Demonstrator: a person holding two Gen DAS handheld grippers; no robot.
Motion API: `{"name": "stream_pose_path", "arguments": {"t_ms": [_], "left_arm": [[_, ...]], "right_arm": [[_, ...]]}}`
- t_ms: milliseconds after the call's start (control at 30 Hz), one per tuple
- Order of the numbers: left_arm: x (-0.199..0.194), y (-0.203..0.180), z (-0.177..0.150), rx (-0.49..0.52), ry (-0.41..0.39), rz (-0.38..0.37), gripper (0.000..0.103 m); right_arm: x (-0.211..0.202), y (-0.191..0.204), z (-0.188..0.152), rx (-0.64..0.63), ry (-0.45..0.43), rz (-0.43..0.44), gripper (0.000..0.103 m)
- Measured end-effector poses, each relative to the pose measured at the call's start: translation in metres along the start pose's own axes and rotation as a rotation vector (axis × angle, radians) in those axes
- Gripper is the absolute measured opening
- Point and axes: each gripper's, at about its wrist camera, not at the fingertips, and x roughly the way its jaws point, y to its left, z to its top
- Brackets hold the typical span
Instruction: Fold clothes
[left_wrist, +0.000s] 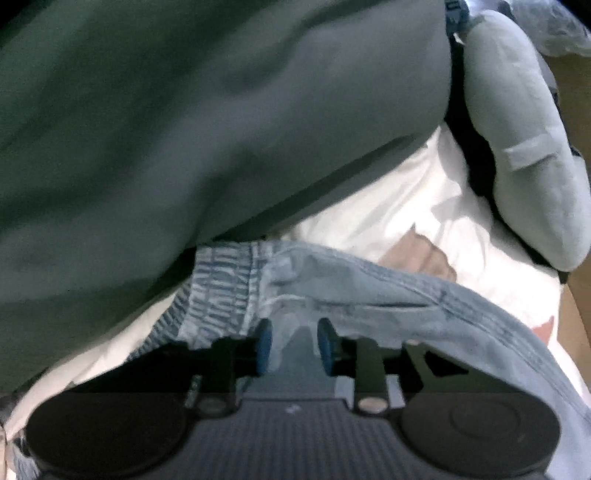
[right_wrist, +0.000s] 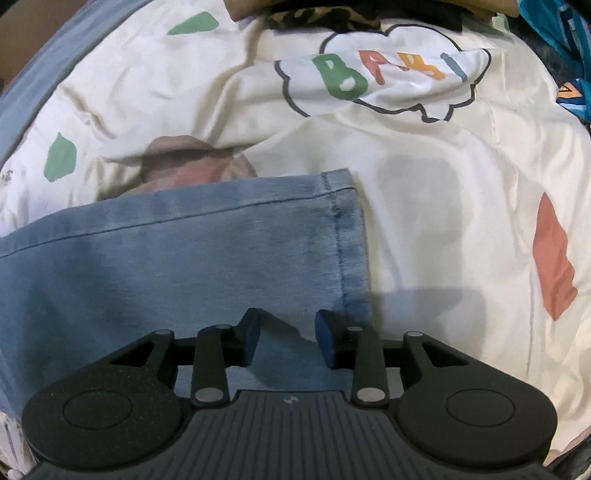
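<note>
Item: light blue jeans (right_wrist: 177, 258), lying flat on your white printed bedsheet (right_wrist: 443, 206), hem end just below the sheet's cloud print (right_wrist: 384, 74) lettered "BABI"; your right gripper (right_wrist: 284, 339) sits over the leg beside that hem, blue-padded fingers (right_wrist: 327, 343) apart with denim showing between them. Your left gripper (left_wrist: 294, 345) is at the jeans' elastic waistband (left_wrist: 221, 291), fingers apart with a fold of denim rising between them, contact unclear. Adjacent: a grey-green garment (left_wrist: 184, 129) above the waistband and a pale grey sleeve (left_wrist: 524, 147) to its right.
</note>
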Motion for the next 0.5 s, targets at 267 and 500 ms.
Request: {"name": "stream_pose_path", "arguments": {"t_ms": [267, 500], "left_arm": [[0.024, -0.019, -0.004, 0.044, 0.019, 0.026, 0.033], [0.039, -0.024, 0.009, -0.005, 0.019, 0.038, 0.034]], "right_arm": [[0.012, 0.023, -0.022, 0.006, -0.052, -0.016, 0.04], [0.013, 0.027, -0.03, -0.004, -0.085, -0.013, 0.041]]}}
